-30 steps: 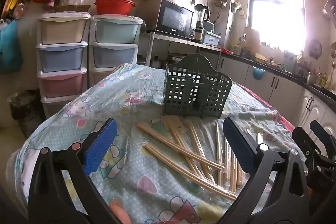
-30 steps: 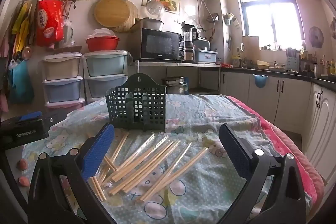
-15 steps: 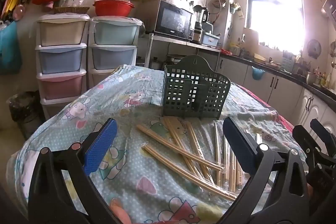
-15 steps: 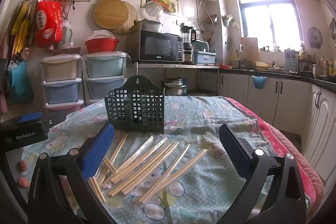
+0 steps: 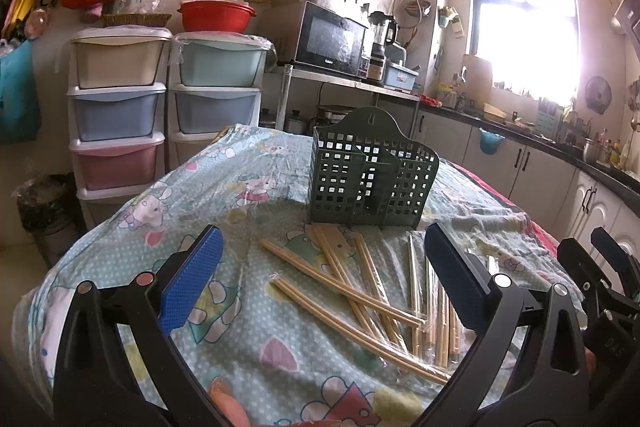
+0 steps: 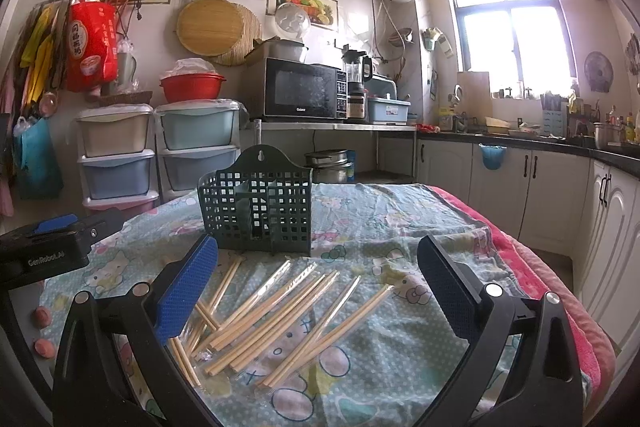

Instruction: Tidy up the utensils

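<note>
Loosely, chopsticks (image 6: 280, 311) fan lengthwise toward the upright holder (image 6: 260, 203).

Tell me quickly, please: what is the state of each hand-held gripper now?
Left hand-held gripper: open, holding nothing.
Right hand-held gripper: open, holding nothing.

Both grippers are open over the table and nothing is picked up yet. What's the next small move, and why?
Probably lower the right gripper onto one chopstick pair at the near edge of the chopsticks and close. Both grippers are open and empty, the green basket holds nothing visible, and the chopsticks lie scattered and overlapping on the tablecloth. The left gripper can wait.
</note>
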A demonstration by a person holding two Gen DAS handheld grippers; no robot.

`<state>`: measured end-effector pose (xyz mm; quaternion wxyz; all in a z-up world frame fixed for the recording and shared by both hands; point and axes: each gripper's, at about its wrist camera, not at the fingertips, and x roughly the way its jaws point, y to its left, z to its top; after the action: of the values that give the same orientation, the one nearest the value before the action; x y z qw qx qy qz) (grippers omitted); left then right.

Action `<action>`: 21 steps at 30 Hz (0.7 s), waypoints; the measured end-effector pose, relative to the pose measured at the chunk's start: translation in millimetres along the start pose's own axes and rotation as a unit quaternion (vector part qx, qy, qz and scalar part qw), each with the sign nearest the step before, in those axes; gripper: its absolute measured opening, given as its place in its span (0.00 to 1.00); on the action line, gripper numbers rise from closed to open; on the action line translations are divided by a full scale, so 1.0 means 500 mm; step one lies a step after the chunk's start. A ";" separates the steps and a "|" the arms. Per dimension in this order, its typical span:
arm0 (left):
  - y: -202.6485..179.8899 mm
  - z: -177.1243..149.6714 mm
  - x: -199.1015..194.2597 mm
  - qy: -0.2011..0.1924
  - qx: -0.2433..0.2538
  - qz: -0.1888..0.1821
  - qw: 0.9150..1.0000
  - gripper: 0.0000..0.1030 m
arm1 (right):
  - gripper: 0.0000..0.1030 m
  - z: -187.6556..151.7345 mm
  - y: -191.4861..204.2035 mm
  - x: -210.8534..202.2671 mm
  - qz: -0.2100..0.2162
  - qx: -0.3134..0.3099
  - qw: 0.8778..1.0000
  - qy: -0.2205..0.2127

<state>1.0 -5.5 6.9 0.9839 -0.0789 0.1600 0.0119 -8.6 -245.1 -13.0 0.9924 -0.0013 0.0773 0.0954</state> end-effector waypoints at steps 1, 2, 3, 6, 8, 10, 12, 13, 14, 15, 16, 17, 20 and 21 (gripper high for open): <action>0.001 -0.001 -0.001 -0.001 -0.001 0.000 1.000 0.91 | 0.94 0.001 0.000 0.000 0.000 0.000 1.000 0.000; -0.001 -0.001 -0.001 -0.001 -0.001 0.001 1.000 0.91 | 0.94 0.001 0.000 0.000 -0.001 0.000 1.000 0.000; 0.000 -0.002 -0.001 -0.001 0.000 0.000 1.000 0.91 | 0.94 0.001 -0.001 0.000 0.000 0.000 1.000 0.000; 0.000 -0.001 -0.001 -0.001 0.000 0.001 1.000 0.91 | 0.94 0.001 -0.001 0.000 -0.002 0.001 1.000 -0.001; 0.000 0.000 -0.001 -0.002 0.000 0.000 1.000 0.91 | 0.94 0.002 -0.001 0.001 -0.002 0.001 1.000 -0.001; 0.000 -0.001 -0.001 -0.003 0.000 0.000 1.000 0.91 | 0.94 0.002 -0.002 0.002 -0.001 0.002 1.000 -0.001; 0.001 -0.001 -0.001 -0.002 0.000 0.000 1.000 0.91 | 0.94 0.002 -0.002 0.001 -0.001 0.002 1.000 -0.001; 0.000 0.001 -0.001 -0.003 0.000 0.000 1.000 0.91 | 0.94 0.003 -0.003 0.002 -0.001 0.002 1.000 -0.001; -0.002 0.005 -0.002 -0.003 0.000 0.000 1.000 0.91 | 0.94 0.002 -0.002 0.002 -0.001 0.002 1.000 -0.001; -0.002 0.006 -0.001 -0.003 0.000 -0.001 1.000 0.91 | 0.94 0.003 -0.002 0.002 -0.001 0.002 1.000 0.000; -0.002 0.006 -0.002 -0.003 -0.001 -0.001 1.000 0.91 | 0.94 0.001 -0.002 0.002 -0.001 0.002 1.000 -0.001; -0.002 0.009 -0.009 -0.005 0.000 -0.003 1.000 0.91 | 0.94 0.002 -0.002 0.002 -0.001 0.002 1.000 -0.001; -0.001 0.010 -0.010 -0.006 0.000 -0.005 1.000 0.91 | 0.94 0.002 -0.002 0.002 -0.001 0.001 1.000 -0.001; -0.001 0.010 -0.011 -0.007 0.000 -0.005 1.000 0.91 | 0.94 0.002 -0.002 0.002 -0.001 0.001 1.000 -0.001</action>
<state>-2.4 -5.1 13.5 0.9850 -0.0792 0.1530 0.0079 -7.4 -245.9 -12.3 0.9926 -0.0002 0.0765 0.0941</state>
